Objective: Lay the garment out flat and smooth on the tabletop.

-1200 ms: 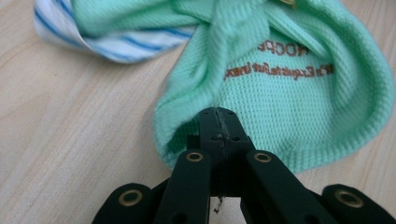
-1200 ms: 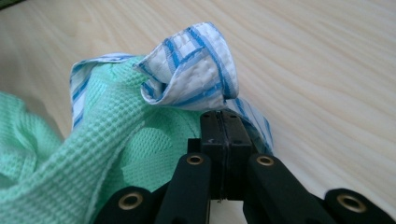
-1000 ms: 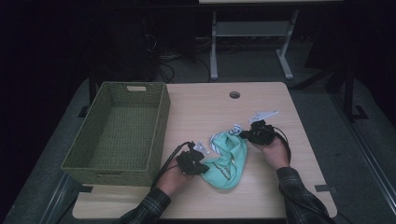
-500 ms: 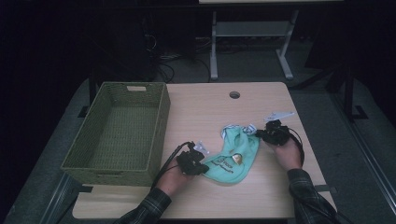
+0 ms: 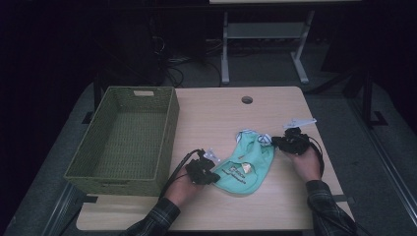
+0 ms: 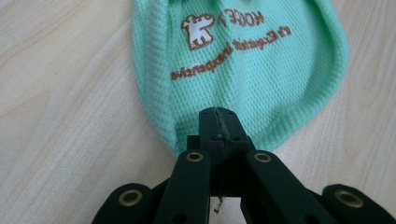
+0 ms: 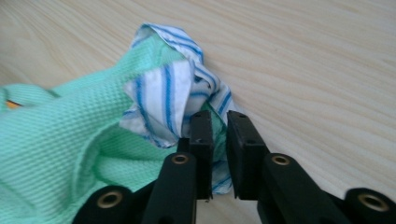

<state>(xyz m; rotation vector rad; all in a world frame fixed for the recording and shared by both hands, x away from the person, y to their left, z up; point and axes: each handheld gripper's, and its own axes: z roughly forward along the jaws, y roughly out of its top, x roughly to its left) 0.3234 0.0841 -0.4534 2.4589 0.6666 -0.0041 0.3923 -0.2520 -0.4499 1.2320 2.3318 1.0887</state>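
A mint-green bib [image 5: 246, 164] with brown print lies spread on the wooden table [image 5: 216, 113]. My left gripper [image 5: 212, 173] is at its lower left end. In the left gripper view the jaws [image 6: 219, 116] are pressed together on the rounded hem of the bib [image 6: 243, 60]. My right gripper [image 5: 275, 141] is at the bib's upper right end. In the right gripper view its jaws [image 7: 219, 121] have just been opening. A narrow gap shows between them, with the blue-striped white strap [image 7: 163, 98] of the bib [image 7: 56, 140] still lying in it.
An empty green woven basket [image 5: 169, 128] stands on the left part of the table, close to my left hand. A round cable hole [image 5: 247, 100] sits near the far edge. Dark floor with a table frame and cables lies beyond.
My right hand has moved right with the bib's strap end, which pulled the crumpled bib out flatter and longer. The left hand has stayed where it was.
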